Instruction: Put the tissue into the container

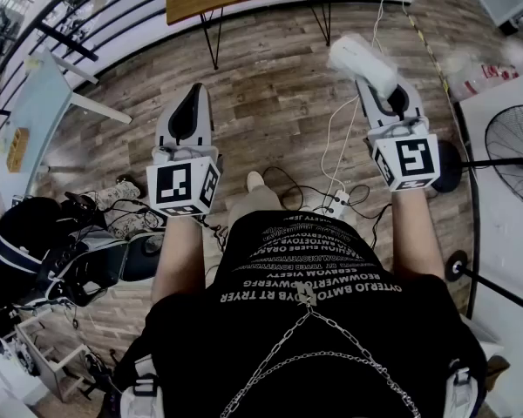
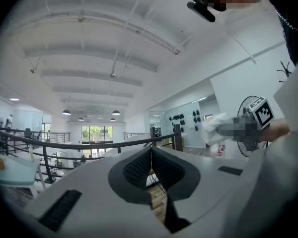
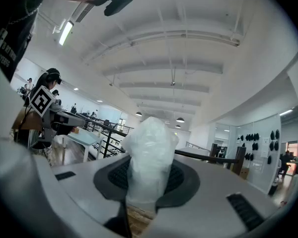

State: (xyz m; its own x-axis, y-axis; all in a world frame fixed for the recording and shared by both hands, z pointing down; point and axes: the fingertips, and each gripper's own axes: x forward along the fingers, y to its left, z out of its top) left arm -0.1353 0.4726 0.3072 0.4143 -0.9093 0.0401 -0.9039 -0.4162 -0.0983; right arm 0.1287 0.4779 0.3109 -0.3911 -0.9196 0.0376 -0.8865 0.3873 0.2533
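The right tool (image 1: 376, 75) is clamped on a white, crumpled, faintly glossy tissue bundle (image 1: 360, 61). In the right gripper view its dark ribbed pads (image 3: 181, 177) press on the lower part of the bundle, which stands upright between them and rises well past their tips. The jaws are held only as far apart as the bundle is thick. The left tool (image 1: 190, 103) holds nothing. In the left gripper view its jaws are together, and the two black textured pads (image 2: 136, 170) meet along one line with nothing between them. There are two tools, each carrying one cube with square black-and-white markers, the left cube (image 1: 183, 185) and the right cube (image 1: 407, 162). There is one tissue bundle. In the head view both tools are held out in front of the person, well apart, above the brown wood-plank floor (image 1: 279, 103). The tissue bundle juts forward from the tip of the right tool, off to the right of the left tool and not touching it.
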